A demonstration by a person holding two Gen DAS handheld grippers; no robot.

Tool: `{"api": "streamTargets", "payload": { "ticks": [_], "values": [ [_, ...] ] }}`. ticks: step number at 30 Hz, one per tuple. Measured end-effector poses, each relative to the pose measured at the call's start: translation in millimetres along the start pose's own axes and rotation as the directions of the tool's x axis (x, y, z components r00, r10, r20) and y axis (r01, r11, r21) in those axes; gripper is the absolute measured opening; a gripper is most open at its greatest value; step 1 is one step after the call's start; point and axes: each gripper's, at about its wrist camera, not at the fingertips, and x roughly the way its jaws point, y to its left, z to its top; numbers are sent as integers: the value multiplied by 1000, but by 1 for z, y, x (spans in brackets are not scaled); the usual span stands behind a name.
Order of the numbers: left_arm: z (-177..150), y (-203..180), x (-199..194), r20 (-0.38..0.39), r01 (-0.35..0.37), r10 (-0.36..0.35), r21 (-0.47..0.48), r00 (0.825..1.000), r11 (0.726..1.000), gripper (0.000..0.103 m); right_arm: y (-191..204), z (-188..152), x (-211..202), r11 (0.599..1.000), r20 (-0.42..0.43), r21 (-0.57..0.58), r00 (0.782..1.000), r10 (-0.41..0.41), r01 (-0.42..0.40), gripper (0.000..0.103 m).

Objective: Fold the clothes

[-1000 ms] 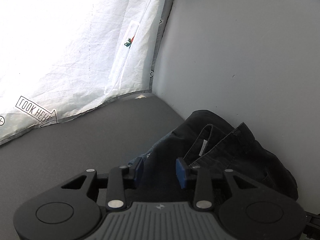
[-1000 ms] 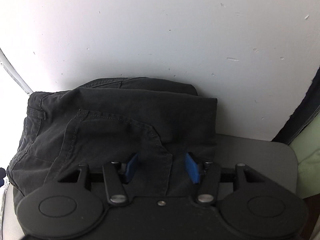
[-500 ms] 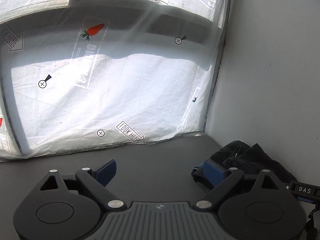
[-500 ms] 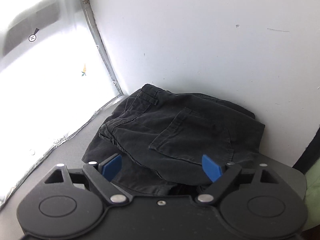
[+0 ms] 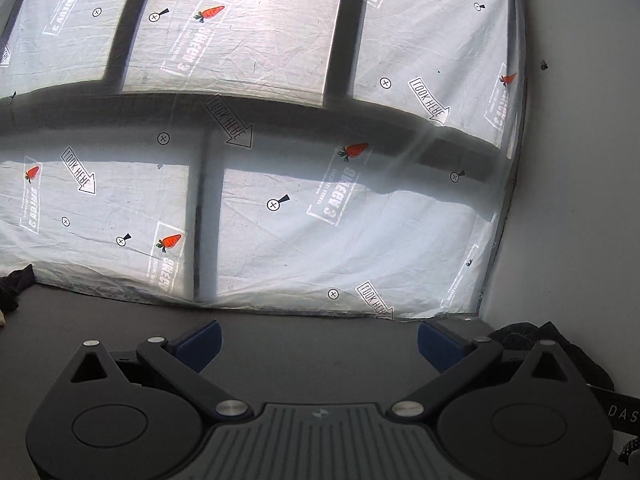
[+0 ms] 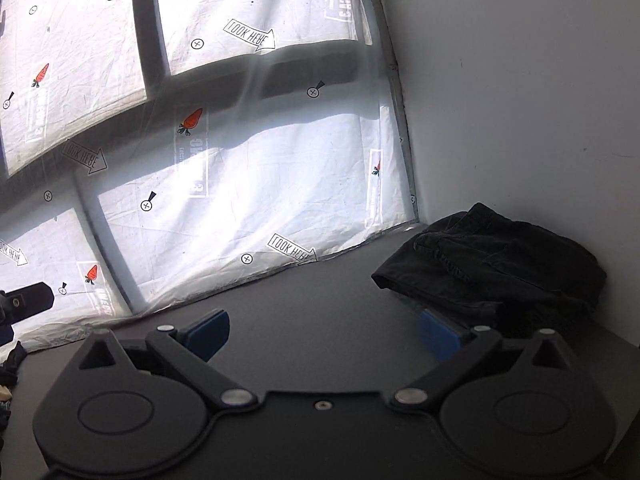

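Right wrist: folded black trousers (image 6: 496, 264) right of opening, empty right gripper (image 6: 322, 334)

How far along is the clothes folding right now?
Done: the black trousers lie folded in the corner by the white wall. In hand: nothing; the left gripper and right gripper are opening with nothing between them. Left: dark clothing at the table's far left edge looks unfolded.

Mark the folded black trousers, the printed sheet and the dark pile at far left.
folded black trousers (image 6: 496, 264), right wrist view, top layer by the pocket.
printed sheet (image 5: 352, 232), left wrist view, lit lower panel.
dark pile (image 5: 14, 286), left wrist view, its visible edge at the frame's left.
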Motion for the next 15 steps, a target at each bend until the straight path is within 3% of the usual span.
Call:
{"api": "streamTargets", "payload": {
  "ticks": [3,9,15],
  "values": [
    [-9,23,-39,-14,-56,56,16,998,998,103,30,-19,-33,999,-29,-48,999,23,-25,102],
    [-32,78,-115,-136,-106,98,-54,986,993,103,76,-65,-95,989,-101,-95,990,99,-109,102],
    [-54,113,-168,-205,-204,193,-33,960,978,103,118,-108,-153,967,-151,-166,974,169,-193,103]
  ]
}}
